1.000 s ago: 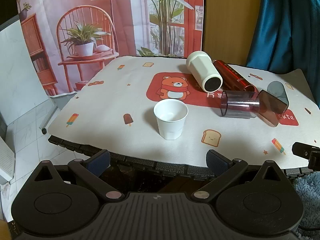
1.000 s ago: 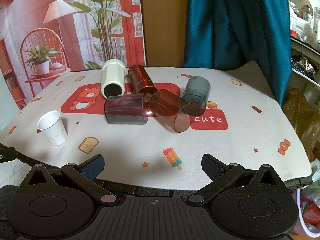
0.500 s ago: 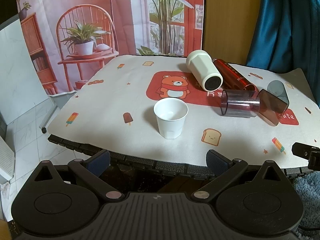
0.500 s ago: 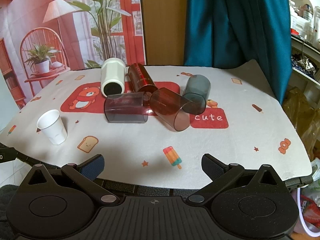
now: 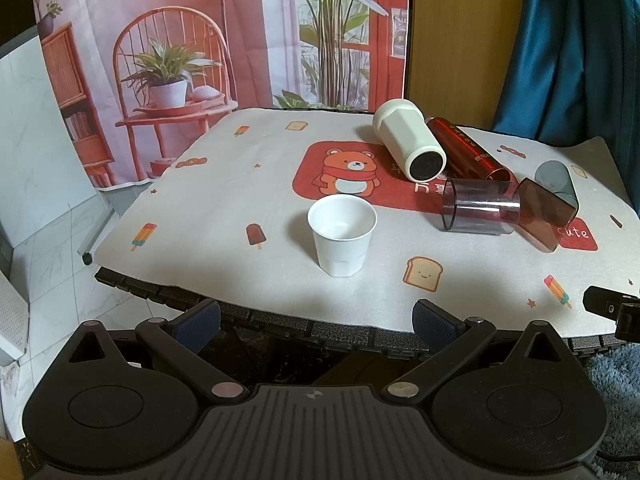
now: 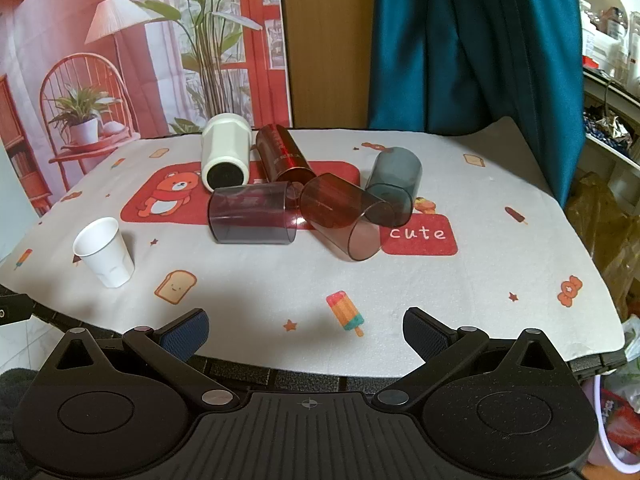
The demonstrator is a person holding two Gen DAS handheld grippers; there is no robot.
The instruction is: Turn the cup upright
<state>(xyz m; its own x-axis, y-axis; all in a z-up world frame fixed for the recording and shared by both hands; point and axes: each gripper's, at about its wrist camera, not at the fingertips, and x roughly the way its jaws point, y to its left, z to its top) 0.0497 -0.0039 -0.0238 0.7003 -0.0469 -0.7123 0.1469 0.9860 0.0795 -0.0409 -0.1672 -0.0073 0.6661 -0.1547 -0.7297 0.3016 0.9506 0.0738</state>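
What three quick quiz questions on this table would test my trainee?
1. True or false: the white paper cup stands upright.
2. How many cups lie on their sides? A) three B) five C) six
3. Fill in: both the left gripper and the right gripper are ____ and hold nothing.

Key: 1 true. 2 B: white tumbler, red tumbler, purple cup, brown cup, grey cup. 3 open.

The word "cute" stands in white letters on a red rounded patch (image 6: pixel 420 235) printed on the white cartoon tablecloth (image 6: pixel 480 280). The dark red cylindrical bottle (image 5: pixel 464 148) lying on its side carries gold lettering too small to read.
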